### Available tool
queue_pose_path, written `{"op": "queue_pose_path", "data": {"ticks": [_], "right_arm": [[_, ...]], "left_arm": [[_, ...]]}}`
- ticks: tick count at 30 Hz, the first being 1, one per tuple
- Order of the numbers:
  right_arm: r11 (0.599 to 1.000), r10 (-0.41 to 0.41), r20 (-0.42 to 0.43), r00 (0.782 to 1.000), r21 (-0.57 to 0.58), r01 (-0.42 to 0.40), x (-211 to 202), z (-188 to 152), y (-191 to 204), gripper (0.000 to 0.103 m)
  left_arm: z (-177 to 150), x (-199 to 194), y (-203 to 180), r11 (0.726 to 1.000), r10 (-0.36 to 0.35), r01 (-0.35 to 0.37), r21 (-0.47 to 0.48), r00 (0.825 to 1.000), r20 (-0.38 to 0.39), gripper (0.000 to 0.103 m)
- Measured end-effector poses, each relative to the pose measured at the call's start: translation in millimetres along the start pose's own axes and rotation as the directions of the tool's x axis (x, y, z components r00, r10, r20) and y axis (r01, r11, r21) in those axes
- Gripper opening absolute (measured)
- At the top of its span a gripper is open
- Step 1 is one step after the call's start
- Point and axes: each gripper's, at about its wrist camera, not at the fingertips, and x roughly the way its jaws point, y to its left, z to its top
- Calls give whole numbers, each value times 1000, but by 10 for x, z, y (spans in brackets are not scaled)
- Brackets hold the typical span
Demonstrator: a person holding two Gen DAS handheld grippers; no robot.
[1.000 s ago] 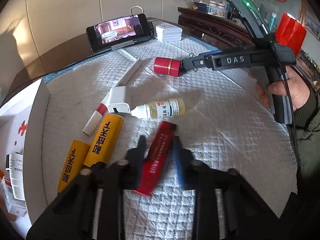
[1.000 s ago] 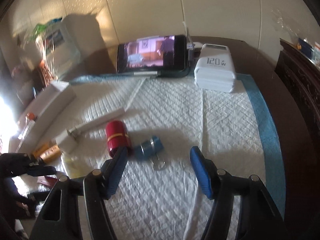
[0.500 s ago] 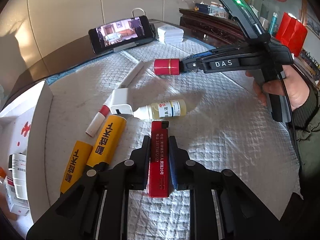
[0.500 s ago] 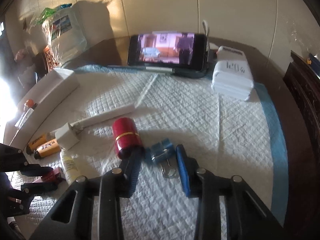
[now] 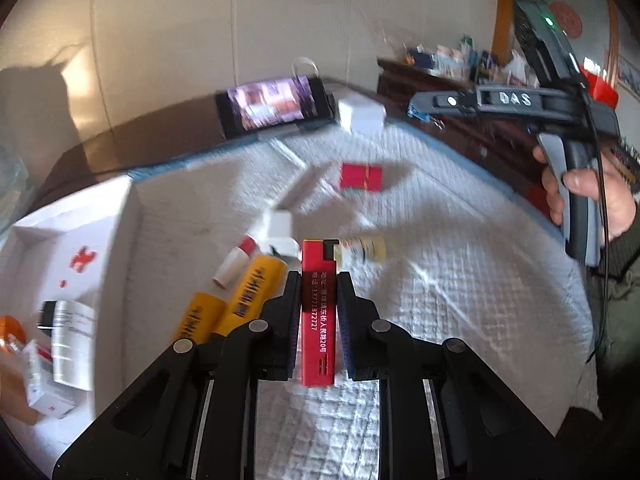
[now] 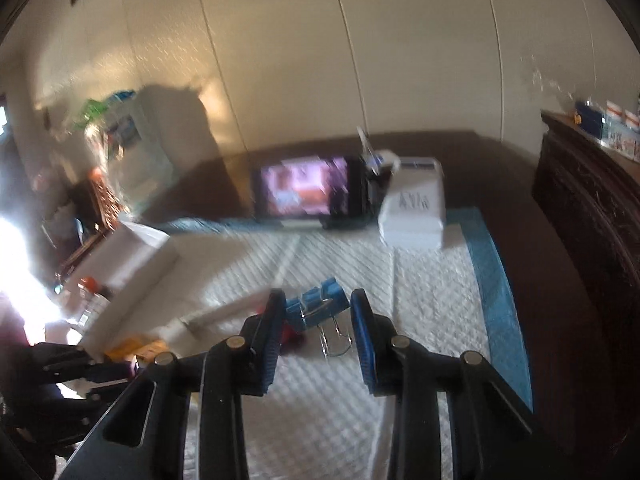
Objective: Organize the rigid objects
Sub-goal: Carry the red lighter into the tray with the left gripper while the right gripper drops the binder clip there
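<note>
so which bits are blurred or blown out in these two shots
Left wrist view: the phone and the red cylinder are smeared by motion, while the red lighter in the jaws stays sharp. Right wrist view: white glare burns out the left edge, the phone screen is blurred, and the blue binder clip reads clearly.

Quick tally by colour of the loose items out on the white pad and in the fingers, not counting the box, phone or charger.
Red: 2, lighter and cylinder
Yellow: 2, tubes
Blue: 1, binder clip
White: 2, plug and red-banded tube
Pale: 1, small bottle
Total: 8
</note>
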Motion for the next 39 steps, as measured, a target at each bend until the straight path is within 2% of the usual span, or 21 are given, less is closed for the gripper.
{"op": "queue_pose_path", "data": {"ticks": [6,10,12,14,16,21,26,29,30,31,33,36,37,38,39], "right_arm": [[987,152,53,987,-64,-148,-103,138,600,33],[955,281,25,959,-104,-277,72,178,1120,33],[936,336,-5,942,-106,-335,216,201,1356,33],[922,369,-36,929,-107,-371,368,208,1544,33],[903,411,-80,908,-100,-418,566,212,1768,33],[880,446,-174,878,-95,-465,1032,126,2261,33],[874,456,-241,857,-58,-482,1454,-7,2594,33],[878,449,-252,857,-53,-475,1560,-47,2649,34],[880,447,-248,860,-50,-472,1566,-44,2631,40],[881,448,-245,860,-44,-471,1573,-52,2624,64],[889,439,-223,871,-37,-457,1521,-52,2576,93],[891,438,-195,878,-37,-453,1441,-19,2554,95],[891,441,-184,879,-32,-453,1409,-8,2532,103],[892,441,-167,882,-31,-452,1366,4,2515,103],[893,439,-152,885,-34,-449,1329,16,2500,103]], "left_arm": [[140,-525,433,993,49,-35,-110,991,126,16],[123,-796,798,974,155,-123,-193,974,164,17],[85,-917,1036,951,221,-173,-256,960,171,17],[18,-1038,1269,921,291,-228,-317,942,169,17],[-42,-1142,1505,878,380,-303,-370,913,152,17],[-181,-1147,1868,793,512,-438,-423,856,74,17],[-348,-1072,1992,760,544,-478,-441,839,27,17],[-414,-1052,1987,758,540,-479,-443,841,14,17],[-408,-1040,1966,756,543,-484,-441,839,10,17],[-402,-1042,1956,754,547,-489,-439,837,6,17],[-393,-1028,1982,751,545,-489,-443,838,-1,17],[-390,-1034,2015,736,556,-500,-456,831,-13,18],[-390,-1037,2010,733,563,-506,-455,827,-13,22],[-389,-1043,2004,731,566,-509,-455,824,-11,28],[-384,-1054,1993,728,574,-513,-455,819,-6,58]]}}
